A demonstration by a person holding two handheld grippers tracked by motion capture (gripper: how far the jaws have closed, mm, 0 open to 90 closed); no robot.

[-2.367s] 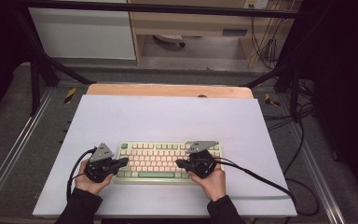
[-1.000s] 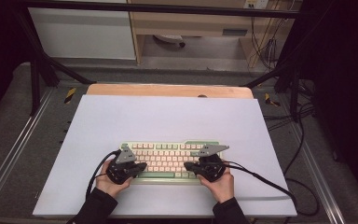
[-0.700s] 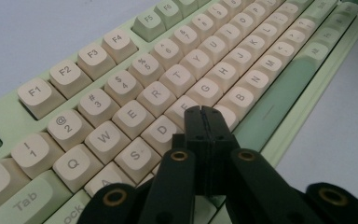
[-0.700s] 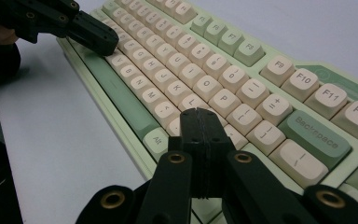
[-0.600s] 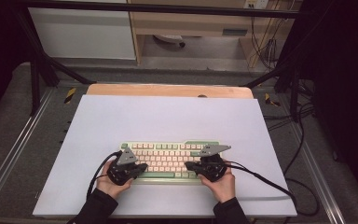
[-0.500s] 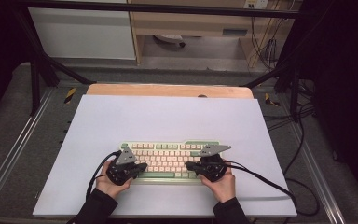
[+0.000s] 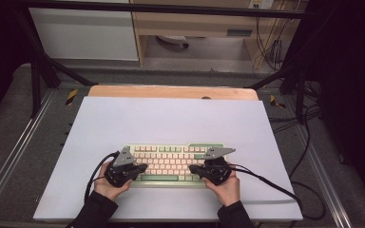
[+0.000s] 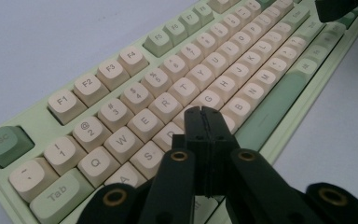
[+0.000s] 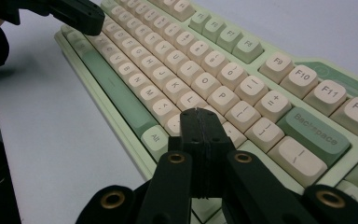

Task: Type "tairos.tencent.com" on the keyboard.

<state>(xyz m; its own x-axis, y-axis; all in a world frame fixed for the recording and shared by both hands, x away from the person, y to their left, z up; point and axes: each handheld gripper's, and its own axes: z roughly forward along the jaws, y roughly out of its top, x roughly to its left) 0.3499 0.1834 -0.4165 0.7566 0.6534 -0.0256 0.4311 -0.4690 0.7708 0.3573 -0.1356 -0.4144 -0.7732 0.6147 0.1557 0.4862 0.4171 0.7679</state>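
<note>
A pale green keyboard [image 7: 171,161] with cream keys lies near the front of the white table top. My left gripper [image 7: 141,168] is shut with nothing in it; its joined jaw tips [image 8: 203,112] hover over the letter keys at the left half of the keyboard [image 8: 121,93], around D and F. My right gripper [image 7: 193,169] is likewise shut and empty, its tip [image 9: 199,113] over the lower right letter rows of the keyboard [image 9: 205,70]. The left gripper's black tip [image 9: 81,16] shows far off in the right gripper view.
The white table top [image 7: 171,118] stretches wide behind the keyboard, with a wooden strip [image 7: 171,92] along its far edge. Black cables [image 7: 275,185] trail from both grippers off the front and right. Metal rails and dark frame posts flank the table.
Early on the left hand slid right from the keyboard's left end onto its left half and the right hand shifted slightly right. Over the last second nothing has visibly moved.
</note>
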